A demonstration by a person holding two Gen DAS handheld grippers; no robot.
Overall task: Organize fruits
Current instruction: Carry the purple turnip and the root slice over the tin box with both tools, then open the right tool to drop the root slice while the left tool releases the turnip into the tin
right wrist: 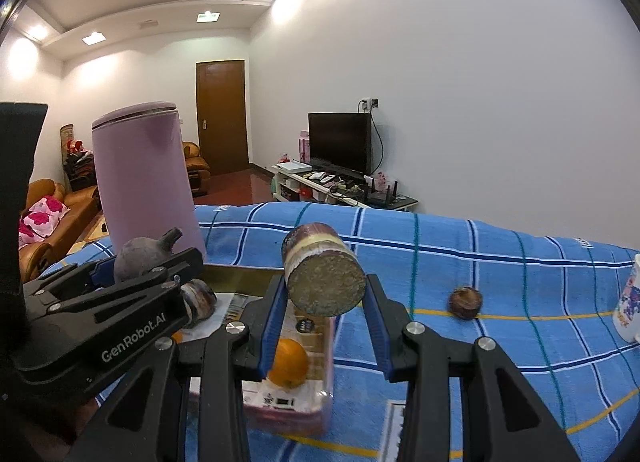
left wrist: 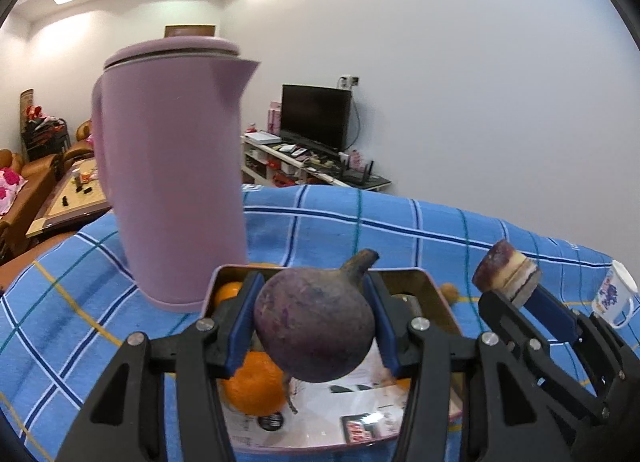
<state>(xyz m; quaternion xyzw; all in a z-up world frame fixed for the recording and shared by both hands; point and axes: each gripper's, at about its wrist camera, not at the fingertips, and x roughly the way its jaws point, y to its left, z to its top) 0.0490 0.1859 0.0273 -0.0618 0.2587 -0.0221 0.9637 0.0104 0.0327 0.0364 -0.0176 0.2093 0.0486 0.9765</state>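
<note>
Left wrist view: your left gripper (left wrist: 314,324) clamps a purple fruit (left wrist: 316,322) above the tray (left wrist: 436,294). Your right gripper (right wrist: 326,302) clamps a cut stalk piece (right wrist: 324,274) over the blue surface (right wrist: 480,262), beside the tray.

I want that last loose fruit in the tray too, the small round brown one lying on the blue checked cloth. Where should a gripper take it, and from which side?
Grip the small brown fruit across its widest middle, coming down from above. It is round and lies alone on the cloth, so probably every side is free.
</note>
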